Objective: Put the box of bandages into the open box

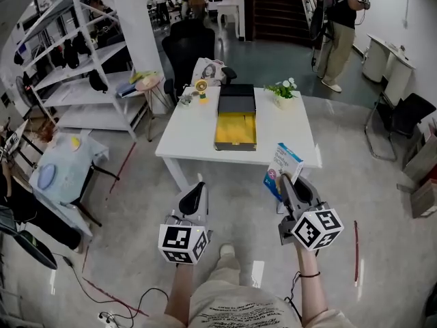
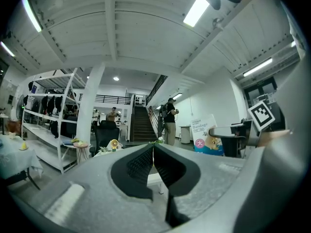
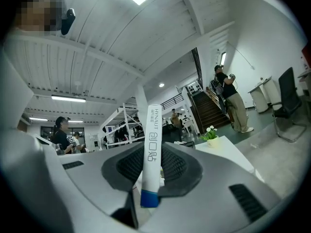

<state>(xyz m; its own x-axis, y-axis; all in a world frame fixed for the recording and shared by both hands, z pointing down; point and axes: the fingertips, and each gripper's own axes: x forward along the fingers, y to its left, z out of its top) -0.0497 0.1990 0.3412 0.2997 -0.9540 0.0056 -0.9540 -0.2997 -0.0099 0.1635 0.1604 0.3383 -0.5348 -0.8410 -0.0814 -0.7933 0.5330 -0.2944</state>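
Jaws of the right gripper (image 3: 150,166) are clamped on the narrow edge of the box of bandages (image 3: 151,144), pads pressing its two broad faces, so the carton stands up past the fingertips and its free end can go down first. In the head view that carton (image 1: 283,167) is held in the air off the near right corner of the white table (image 1: 290,132), not yet over its target. The left gripper (image 1: 195,189) hangs before the near edge with its jaws together and nothing between them; it seems unneeded for this carry. The open box (image 1: 236,130) lies at the middle of the table, yellow inside bare, its dark lid (image 1: 236,101) folded toward the far edge, leaving the mouth free. A potted plant (image 1: 283,89) stands by the far right corner.
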